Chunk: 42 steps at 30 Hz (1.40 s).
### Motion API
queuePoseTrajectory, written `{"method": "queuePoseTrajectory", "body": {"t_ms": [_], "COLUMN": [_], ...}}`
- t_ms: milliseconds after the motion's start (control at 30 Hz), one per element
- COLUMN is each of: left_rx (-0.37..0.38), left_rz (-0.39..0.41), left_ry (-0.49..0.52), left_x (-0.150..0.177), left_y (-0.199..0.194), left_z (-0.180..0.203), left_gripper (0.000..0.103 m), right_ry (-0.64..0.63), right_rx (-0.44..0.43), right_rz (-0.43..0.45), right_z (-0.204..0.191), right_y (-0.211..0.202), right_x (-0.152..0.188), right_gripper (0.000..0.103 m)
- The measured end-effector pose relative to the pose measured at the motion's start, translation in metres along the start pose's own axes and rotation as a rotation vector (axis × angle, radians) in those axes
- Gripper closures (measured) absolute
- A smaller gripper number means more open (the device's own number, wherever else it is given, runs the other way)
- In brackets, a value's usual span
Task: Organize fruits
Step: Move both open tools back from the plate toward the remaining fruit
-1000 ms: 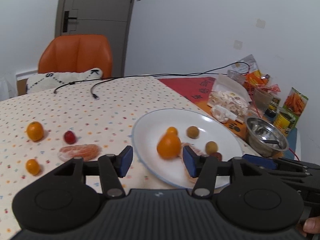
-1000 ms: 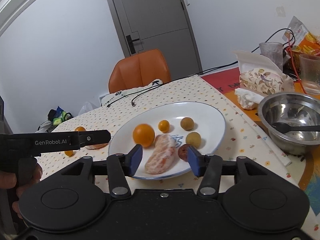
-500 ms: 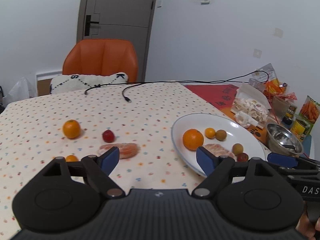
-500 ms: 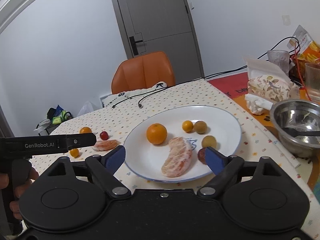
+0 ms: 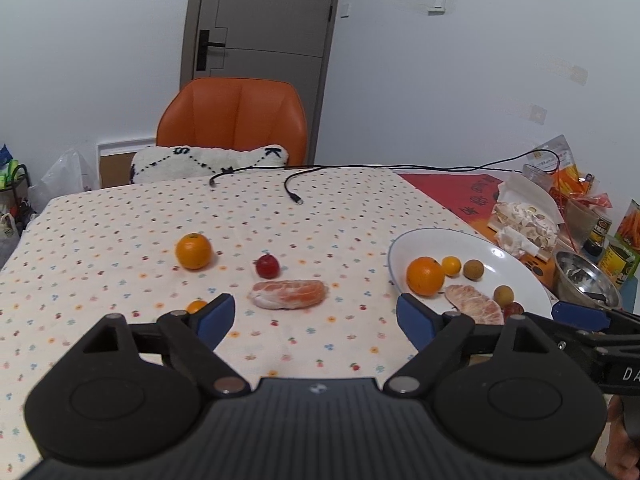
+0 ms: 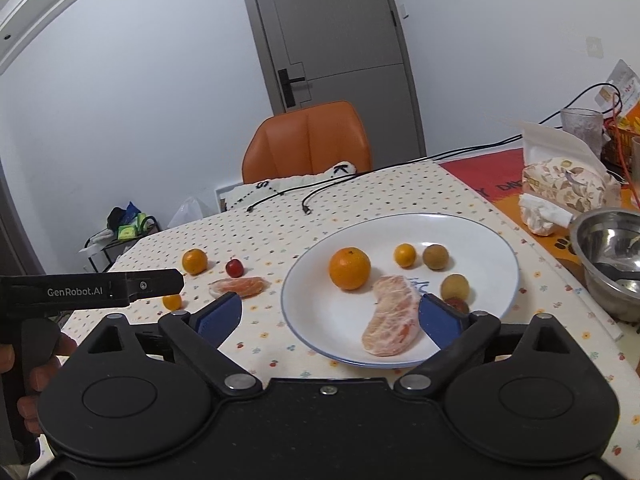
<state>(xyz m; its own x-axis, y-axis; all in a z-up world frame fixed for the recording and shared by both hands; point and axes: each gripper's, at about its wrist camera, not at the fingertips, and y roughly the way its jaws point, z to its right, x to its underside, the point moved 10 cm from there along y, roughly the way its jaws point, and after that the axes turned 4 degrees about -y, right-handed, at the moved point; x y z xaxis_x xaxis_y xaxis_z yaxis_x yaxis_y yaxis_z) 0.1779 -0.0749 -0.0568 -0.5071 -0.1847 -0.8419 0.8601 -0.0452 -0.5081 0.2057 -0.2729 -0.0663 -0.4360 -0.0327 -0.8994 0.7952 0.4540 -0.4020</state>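
A white plate holds an orange, a small yellow citrus, two brown longans, a red fruit and a peeled citrus half. Loose on the dotted cloth lie a peeled citrus piece, a red fruit, an orange and a small kumquat. My left gripper hangs open, short of the peeled piece, holding nothing. My right gripper is open over the plate's near rim, its right finger beside the peeled half.
A steel bowl with a spoon sits right of the plate. Tissue, cans, snack packs and a glass crowd the right side. Black cables lie at the far edge. An orange chair with a cushion stands behind the table.
The left gripper let go of the orange onto the plate, opened wide and drew back leftward toward the loose fruit. The right gripper opened wider and pulled back from the peeled half.
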Motion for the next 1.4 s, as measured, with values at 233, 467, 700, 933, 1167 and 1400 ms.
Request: {"method": "queuePoseTrajectory", "body": {"t_ms": [233,467,700,933,1167,1400], "left_rx": [-0.030,-0.056,-0.069,-0.078,-0.073,-0.061], "left_rz": [0.006,0.012,0.009,0.002,-0.001,-0.001], "left_ry": [-0.015,-0.034,-0.051,-0.073,-0.085,-0.106], "left_x": [-0.001,-0.003,-0.003,-0.001,0.002,0.003], "left_y": [-0.007,-0.012,-0.011,-0.007,-0.001,0.008], "left_z": [-0.019,-0.038,-0.054,-0.069,-0.079,-0.087], "left_gripper": [0.015,0.015,0.015,0.015,0.015,0.016], "right_ry": [-0.016,-0.039,-0.061,-0.073,-0.079,-0.074], "right_rx": [-0.025,-0.055,-0.080,-0.109,-0.134,-0.134], "right_rz": [-0.004,-0.015,-0.028,-0.038,-0.052,-0.062], "right_z": [-0.015,-0.032,-0.047,-0.059,-0.073,-0.081], "right_y": [0.006,0.014,0.022,0.032,0.044,0.056], "right_x": [-0.003,-0.005,-0.006,-0.007,-0.006,-0.007], "right_gripper": [0.005,0.005,0.005,0.005,0.006,0.007]}}
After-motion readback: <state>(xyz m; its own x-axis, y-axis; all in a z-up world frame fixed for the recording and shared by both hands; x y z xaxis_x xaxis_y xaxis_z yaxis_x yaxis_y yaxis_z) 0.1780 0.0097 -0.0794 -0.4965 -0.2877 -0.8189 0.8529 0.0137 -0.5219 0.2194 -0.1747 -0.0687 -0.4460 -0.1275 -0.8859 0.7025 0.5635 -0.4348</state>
